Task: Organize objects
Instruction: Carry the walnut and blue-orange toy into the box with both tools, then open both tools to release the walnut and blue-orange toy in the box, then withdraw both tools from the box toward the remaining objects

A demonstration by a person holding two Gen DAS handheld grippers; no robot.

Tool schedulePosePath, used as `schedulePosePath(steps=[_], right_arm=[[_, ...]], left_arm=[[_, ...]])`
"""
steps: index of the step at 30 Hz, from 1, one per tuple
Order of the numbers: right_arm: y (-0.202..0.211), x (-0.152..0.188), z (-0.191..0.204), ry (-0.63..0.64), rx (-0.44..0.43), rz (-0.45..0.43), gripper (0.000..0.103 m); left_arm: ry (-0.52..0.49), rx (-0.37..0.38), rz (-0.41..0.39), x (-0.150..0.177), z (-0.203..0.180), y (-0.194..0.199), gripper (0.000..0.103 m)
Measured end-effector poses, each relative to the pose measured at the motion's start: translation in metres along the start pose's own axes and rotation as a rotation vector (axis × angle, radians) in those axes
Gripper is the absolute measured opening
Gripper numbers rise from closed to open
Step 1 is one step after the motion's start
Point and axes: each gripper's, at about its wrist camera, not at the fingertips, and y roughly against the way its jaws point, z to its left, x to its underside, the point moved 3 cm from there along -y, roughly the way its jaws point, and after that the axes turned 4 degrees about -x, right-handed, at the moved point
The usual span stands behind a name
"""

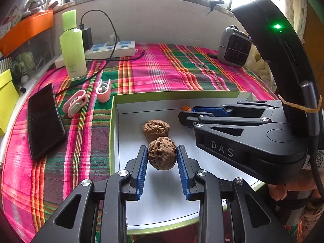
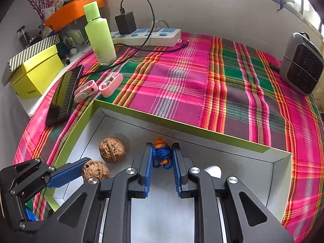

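Observation:
My left gripper (image 1: pixel 162 158) is shut on a brown walnut (image 1: pixel 162 154) and holds it over the white floor of a green-rimmed box (image 1: pixel 113 109). A second walnut (image 1: pixel 156 129) lies on the box floor just beyond it. My right gripper (image 2: pixel 162 158) is shut on a small orange spinning top wound with blue cord (image 2: pixel 161 154), low inside the same box (image 2: pixel 141 113). In the right wrist view the held walnut (image 2: pixel 96 170) and the lying walnut (image 2: pixel 112 149) show at the left. In the left wrist view the right gripper's body (image 1: pixel 243 133) fills the right side.
On the plaid cloth left of the box lie a black phone (image 1: pixel 44 119), a pink clip (image 1: pixel 75 103) and a pink earbud case (image 1: pixel 103 90). A green bottle (image 1: pixel 73 46) and a power strip (image 1: pixel 109 49) stand behind. A small grey heater (image 1: pixel 233 47) is at the back right.

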Motion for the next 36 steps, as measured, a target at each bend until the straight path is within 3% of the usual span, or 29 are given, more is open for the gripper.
schedulePosePath(steps=[7,13,21,24,36], right_arm=[[0.000,0.000,0.001,-0.008,-0.006,-0.002,0.021],[0.003,0.001,0.001,-0.019,-0.024,-0.012,0.034],[0.012,0.001,0.004,-0.025,-0.021,-0.036,0.038],[0.019,0.002,0.005,-0.025,-0.023,-0.050,0.045],[0.054,0.019,0.011,-0.035,-0.013,-0.110,0.046]], left_arm=[[-0.001,-0.001,0.001,-0.001,0.000,0.000,0.028],[-0.009,0.009,0.006,-0.001,-0.001,0.000,0.030],[-0.006,0.014,0.005,0.002,-0.003,0.005,0.038],[-0.001,0.012,-0.002,0.003,-0.002,0.010,0.039],[-0.006,0.000,-0.040,0.009,0.001,0.037,0.042]])
